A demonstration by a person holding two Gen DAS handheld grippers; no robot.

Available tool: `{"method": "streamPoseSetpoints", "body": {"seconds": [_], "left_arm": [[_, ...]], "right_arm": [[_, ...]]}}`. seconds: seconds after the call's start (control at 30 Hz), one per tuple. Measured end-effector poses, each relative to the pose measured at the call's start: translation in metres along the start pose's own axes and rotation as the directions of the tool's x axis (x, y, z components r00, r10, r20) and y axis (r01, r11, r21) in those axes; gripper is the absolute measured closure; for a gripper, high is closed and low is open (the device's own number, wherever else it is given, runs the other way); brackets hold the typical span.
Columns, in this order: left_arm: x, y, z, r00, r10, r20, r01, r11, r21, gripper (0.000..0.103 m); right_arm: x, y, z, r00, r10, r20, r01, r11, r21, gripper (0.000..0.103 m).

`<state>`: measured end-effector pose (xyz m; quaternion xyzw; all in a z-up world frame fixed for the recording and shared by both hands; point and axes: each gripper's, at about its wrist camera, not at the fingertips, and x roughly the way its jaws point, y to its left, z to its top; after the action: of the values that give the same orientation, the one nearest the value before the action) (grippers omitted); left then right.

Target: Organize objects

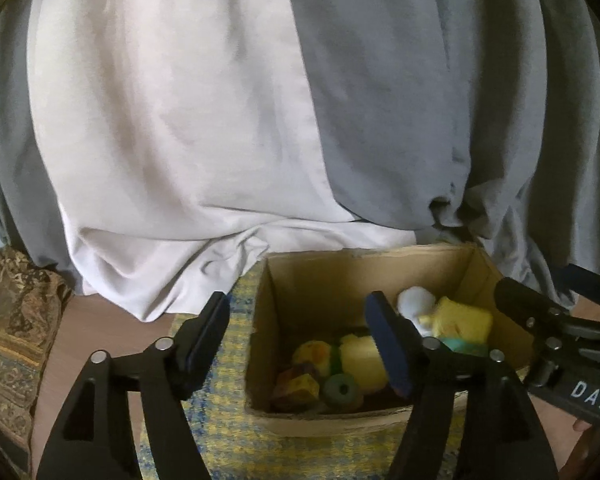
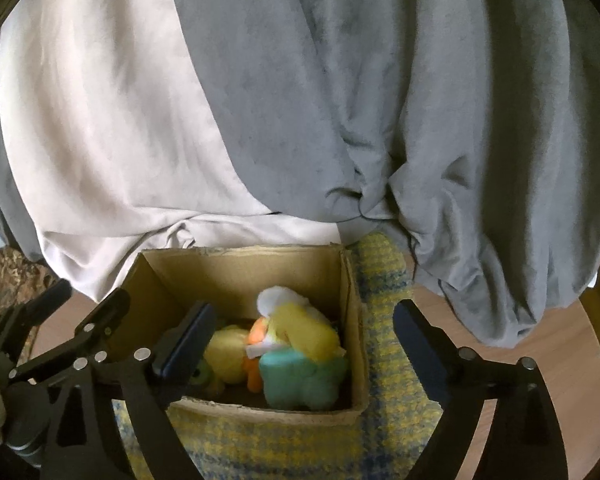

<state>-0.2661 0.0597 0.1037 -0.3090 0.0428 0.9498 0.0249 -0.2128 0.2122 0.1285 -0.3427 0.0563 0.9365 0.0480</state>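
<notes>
On my far left a patterned brown cloth lies bunched at the edge of the wooden floor. A yellow-and-blue woven mat covers the floor in front of me, with white drapery and grey drapery hanging close behind. My left gripper is spread, nothing between its fingers, straddling the left wall of the cardboard box on the mat. Inside lie soft toys, a yellow sponge block and a green ring. My right gripper is spread wide across the box's right wall, empty. Bare floor opens to the right of the mat.
</notes>
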Motion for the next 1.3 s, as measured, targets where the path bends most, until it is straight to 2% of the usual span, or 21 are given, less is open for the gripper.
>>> {"method": "streamPoseSetpoints", "body": {"seconds": [0.1,0.17,0.2,0.53,0.77,0.9,1.3], "left_arm": [[-0.005,0.003,-0.001,0.999,0.035,0.008,-0.035,0.999,-0.007,0.022],[-0.012,0.005,-0.002,0.997,0.068,0.029,-0.067,0.998,-0.015,0.005],[-0.015,0.006,-0.003,0.997,0.076,0.035,-0.075,0.997,-0.019,0.003],[-0.045,0.014,-0.014,0.992,0.113,0.056,-0.111,0.993,-0.043,0.001],[-0.063,0.017,-0.031,0.993,0.107,0.042,-0.104,0.992,-0.067,0.001],[-0.073,0.018,-0.044,0.989,0.143,0.039,-0.140,0.988,-0.072,0.000],[-0.105,0.026,-0.088,0.991,0.134,0.019,-0.131,0.984,-0.117,0.000]], "right_arm": [[-0.003,-0.001,0.000,1.000,-0.010,-0.001,0.010,1.000,0.006,0.009],[-0.006,0.000,-0.001,1.000,-0.015,0.006,0.015,1.000,0.004,0.007],[-0.008,-0.001,-0.001,1.000,-0.016,0.009,0.016,1.000,0.005,0.006],[-0.038,0.001,-0.015,0.999,-0.023,0.034,0.023,1.000,0.003,0.002],[-0.059,-0.001,-0.036,0.999,-0.031,0.043,0.031,1.000,0.004,0.001],[-0.070,-0.004,-0.048,0.998,-0.042,0.054,0.041,0.999,0.017,0.001],[-0.088,-0.013,-0.097,1.000,-0.005,0.023,0.003,0.998,0.060,0.001]]}}
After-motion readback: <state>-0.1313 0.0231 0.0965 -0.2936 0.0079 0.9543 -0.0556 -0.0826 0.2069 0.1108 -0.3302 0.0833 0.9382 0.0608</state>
